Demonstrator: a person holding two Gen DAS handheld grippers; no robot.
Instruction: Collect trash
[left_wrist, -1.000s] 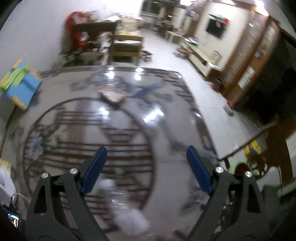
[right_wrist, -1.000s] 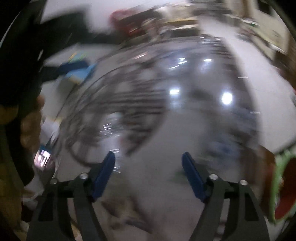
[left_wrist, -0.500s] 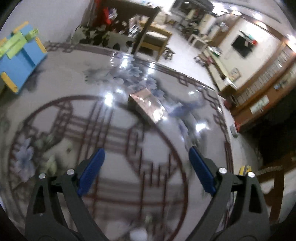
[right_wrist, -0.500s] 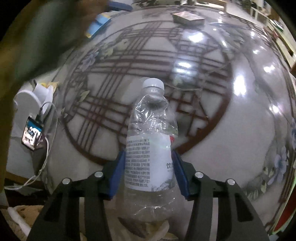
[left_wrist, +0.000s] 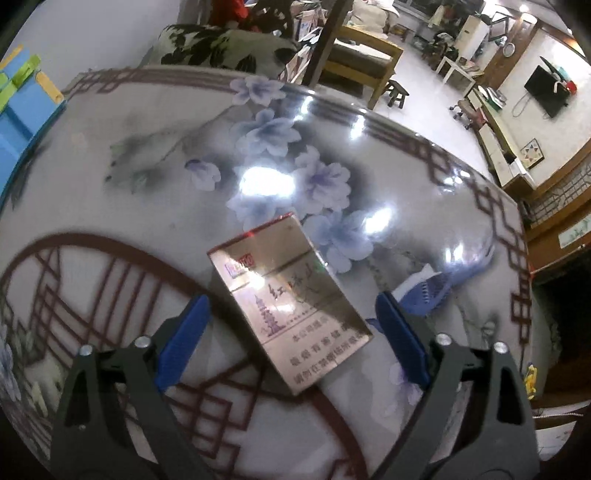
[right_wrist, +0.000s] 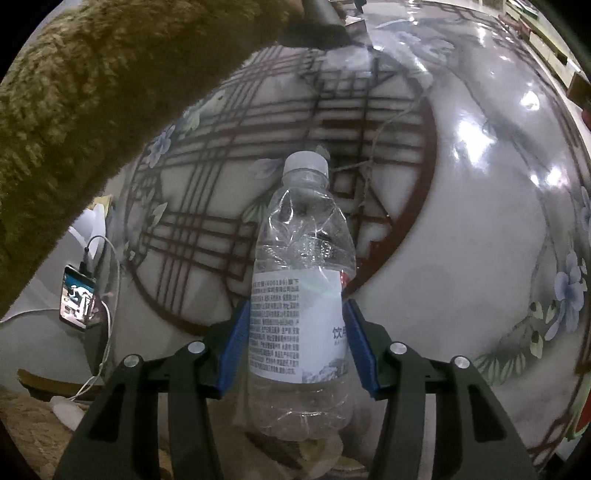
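Trash: a crumpled plastic bottle (right_wrist: 301, 280), a second ago loose, is now clamped by the right gripper (right_wrist: 298, 345), while a cigarette pack (left_wrist: 286, 308), formerly far across the glossy table (left_wrist: 147, 166), is straddled untouched by the closing left gripper (left_wrist: 291, 338), likely collected next.

Dim indoor light; overhead lamps glare white on glossy desk (left_wrist: 110, 206); fisheye bends edges, corners black; slight softness throughout.

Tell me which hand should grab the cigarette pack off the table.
Left. Its tongs straddle the cigarette pack and are closing, pads not yet touching it. The right tongs are already clamped on the plastic bottle.
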